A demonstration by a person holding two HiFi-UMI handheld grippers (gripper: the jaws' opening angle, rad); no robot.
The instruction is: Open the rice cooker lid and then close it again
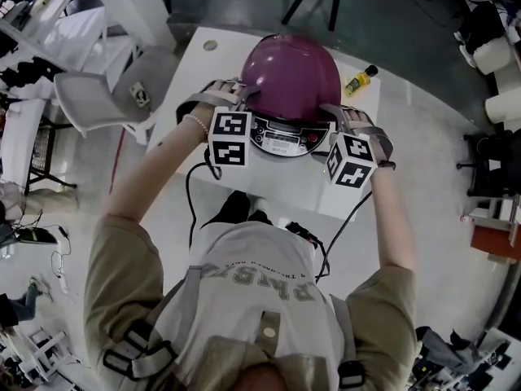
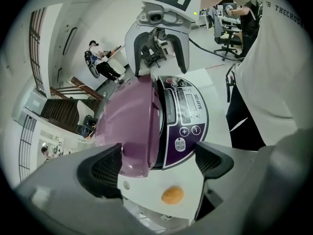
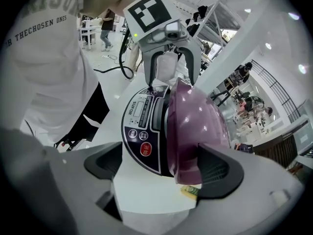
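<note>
A rice cooker stands on the white table (image 1: 281, 187); its purple domed lid (image 1: 289, 76) lies down over the body, with the dark control panel (image 1: 286, 139) facing me. My left gripper (image 1: 234, 96) is at the cooker's left side and my right gripper (image 1: 340, 116) at its right side. In the left gripper view the left gripper (image 2: 159, 163) is open, with the lid's (image 2: 129, 121) edge and the panel (image 2: 188, 121) between the spread fingers. The right gripper (image 3: 161, 165) is also open around the lid (image 3: 195, 126) and the panel (image 3: 142, 126). Neither one's pads press on the cooker.
A small yellow bottle (image 1: 359, 80) lies on the table's far right, beside the cooker. A grey chair (image 1: 106, 96) stands left of the table. A black cable (image 1: 194, 187) hangs off the table's near edge. Desks and other people are farther off.
</note>
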